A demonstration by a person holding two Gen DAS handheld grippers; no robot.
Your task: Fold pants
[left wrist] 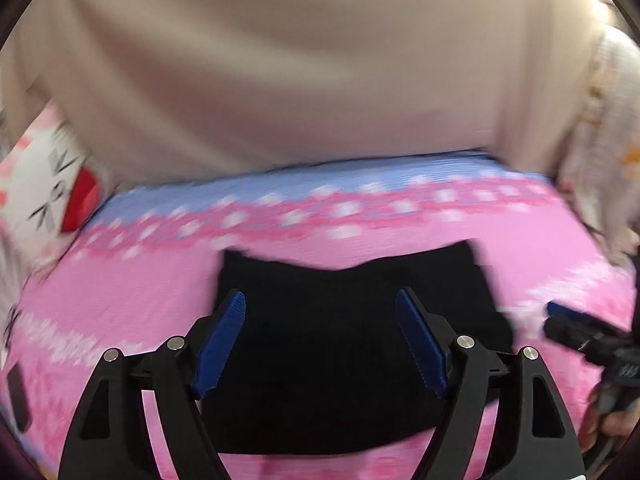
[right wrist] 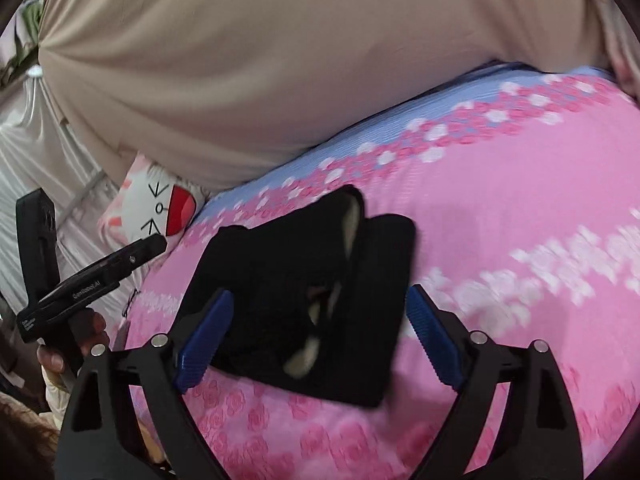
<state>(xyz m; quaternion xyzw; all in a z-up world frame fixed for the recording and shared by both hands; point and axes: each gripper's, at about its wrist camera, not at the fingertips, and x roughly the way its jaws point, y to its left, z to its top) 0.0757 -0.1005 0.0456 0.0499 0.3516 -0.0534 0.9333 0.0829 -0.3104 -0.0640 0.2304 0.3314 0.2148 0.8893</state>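
Both grippers spread wide, clear of cloth: left gripper [left wrist: 320, 340], right gripper [right wrist: 320, 338]. Black pants [right wrist: 304, 300] folded into compact rectangle, pale lining peeking out, flat on pink floral bedsheet [right wrist: 500, 208].

The pants [right wrist: 304, 296] are black and already folded down into a compact, roughly rectangular bundle, lying flat on the pink flowery bed [right wrist: 500, 208]. The top layer gapes a bit at the far end and down the middle, so some pale lining peeks out.
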